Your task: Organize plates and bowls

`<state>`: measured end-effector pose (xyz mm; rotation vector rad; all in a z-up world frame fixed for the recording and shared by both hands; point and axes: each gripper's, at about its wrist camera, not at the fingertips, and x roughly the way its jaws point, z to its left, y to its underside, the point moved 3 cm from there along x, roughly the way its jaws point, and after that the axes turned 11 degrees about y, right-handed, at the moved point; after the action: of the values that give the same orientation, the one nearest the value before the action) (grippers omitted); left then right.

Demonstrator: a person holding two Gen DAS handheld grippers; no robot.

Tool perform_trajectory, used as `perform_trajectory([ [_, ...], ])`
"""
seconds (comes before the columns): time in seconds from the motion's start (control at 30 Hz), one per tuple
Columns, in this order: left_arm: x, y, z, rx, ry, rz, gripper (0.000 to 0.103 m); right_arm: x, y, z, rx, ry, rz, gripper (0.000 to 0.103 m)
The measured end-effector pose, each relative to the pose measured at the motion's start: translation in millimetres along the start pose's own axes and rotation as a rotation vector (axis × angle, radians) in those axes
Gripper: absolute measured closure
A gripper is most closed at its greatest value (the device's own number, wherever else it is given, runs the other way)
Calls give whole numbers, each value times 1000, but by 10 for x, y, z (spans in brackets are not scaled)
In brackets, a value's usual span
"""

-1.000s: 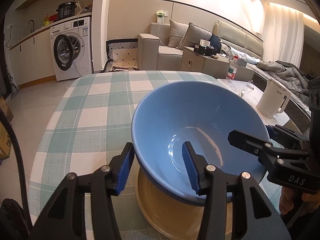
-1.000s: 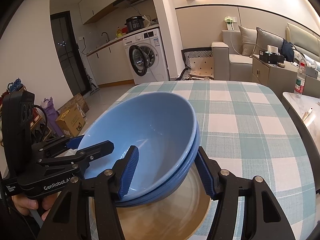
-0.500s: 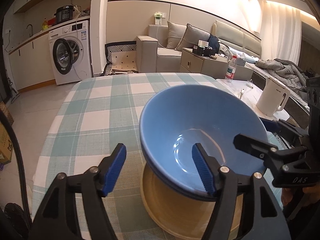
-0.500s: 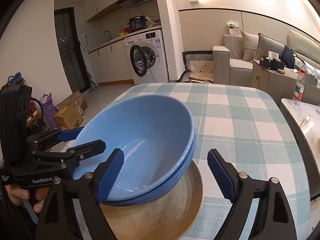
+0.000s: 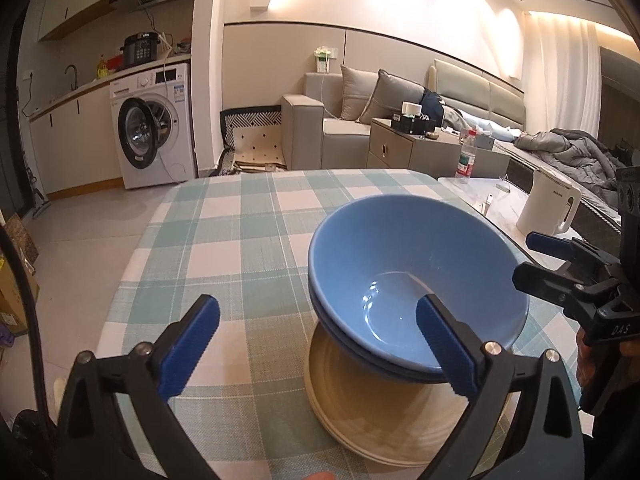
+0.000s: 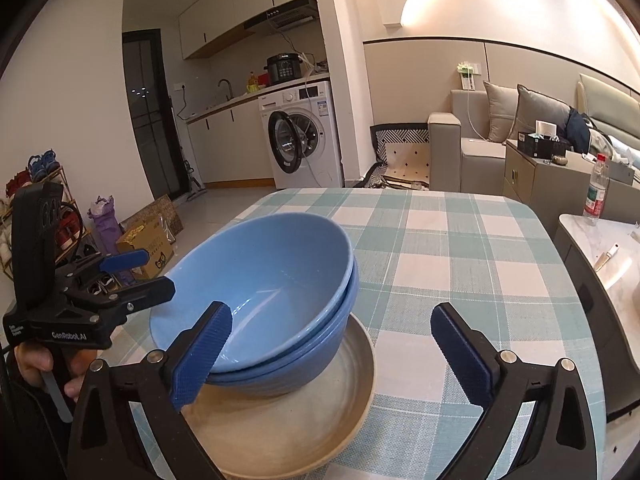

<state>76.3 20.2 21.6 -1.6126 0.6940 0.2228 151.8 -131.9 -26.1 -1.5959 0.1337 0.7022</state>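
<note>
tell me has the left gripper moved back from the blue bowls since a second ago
Yes. The left gripper has drawn back from the blue bowls: more checked tablecloth shows ahead of its opening jaws, which no longer straddle the rim.

A white washing machine stands under the kitchen counter, a black cooker on top of it. Right of the washing machine sits a beige sofa with grey cushions. Farther right, a plastic bottle and a white kettle rest on a marble side table.
</note>
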Motion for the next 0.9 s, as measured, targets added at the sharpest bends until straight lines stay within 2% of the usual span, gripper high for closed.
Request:
perform_trajectory([
  [0.17,-70,12,2,18,2,-43,0,-109,52,8,-30,-16,-35,1],
  [0.33,-100,80,18,36,-18,-50,0,-188,119,6,-45,-33,-56,1],
  [0.9,-215,449,114,24,-21,-120,0,-431,447,7,-70,-60,-158,1],
])
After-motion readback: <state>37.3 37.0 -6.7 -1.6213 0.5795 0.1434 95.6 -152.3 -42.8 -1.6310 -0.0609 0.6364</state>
